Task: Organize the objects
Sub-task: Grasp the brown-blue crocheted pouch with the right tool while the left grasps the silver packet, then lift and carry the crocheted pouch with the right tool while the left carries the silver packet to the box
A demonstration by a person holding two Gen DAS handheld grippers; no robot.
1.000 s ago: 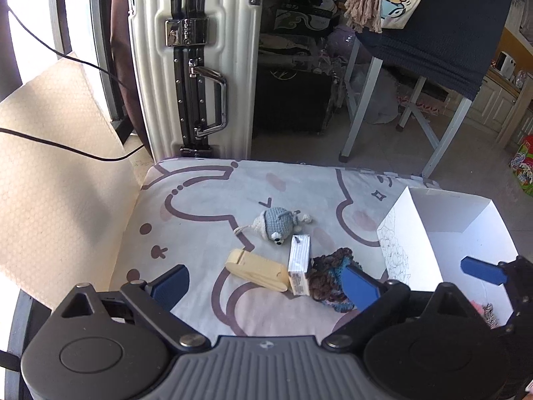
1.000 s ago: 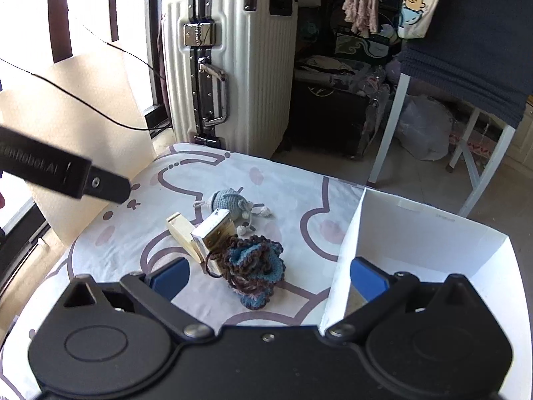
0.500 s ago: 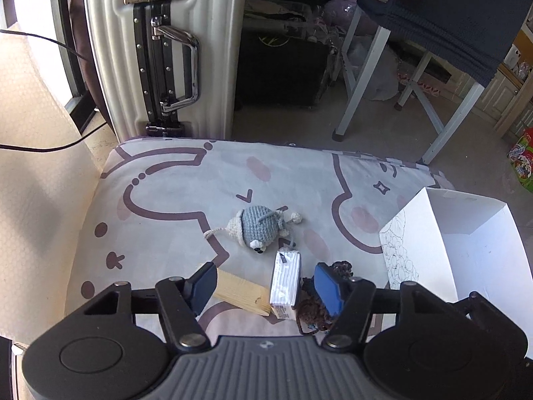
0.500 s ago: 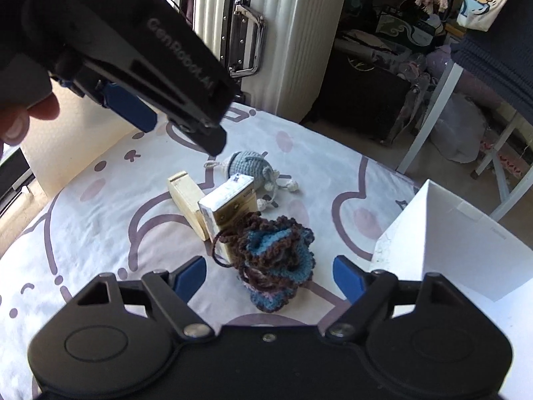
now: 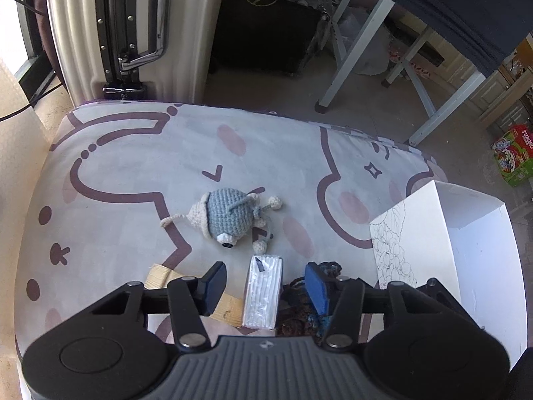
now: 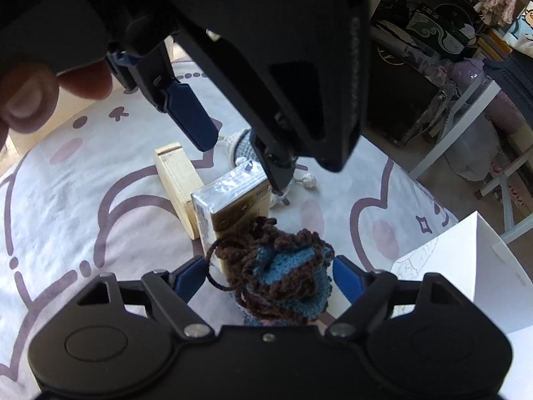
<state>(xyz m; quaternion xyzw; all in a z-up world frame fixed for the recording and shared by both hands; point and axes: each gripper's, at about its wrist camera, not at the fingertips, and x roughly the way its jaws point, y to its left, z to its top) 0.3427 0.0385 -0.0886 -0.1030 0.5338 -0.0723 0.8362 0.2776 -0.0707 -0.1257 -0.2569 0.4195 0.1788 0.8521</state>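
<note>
My left gripper is open, its blue pads either side of a foil-wrapped small box without touching it. The box leans on a wooden block, which shows in the left wrist view too. My right gripper is open around a brown and blue crocheted pouch. A crocheted blue mouse lies further out on the mat. A white open box stands at the right.
The cartoon-print mat covers the surface. A white suitcase stands behind its far left edge. A folding table's white legs stand on the floor beyond. The left gripper's body fills the top of the right wrist view.
Both grippers have come down and forward. The left one has narrowed its jaws around the foil-wrapped box. The right one now straddles the crocheted pouch.
</note>
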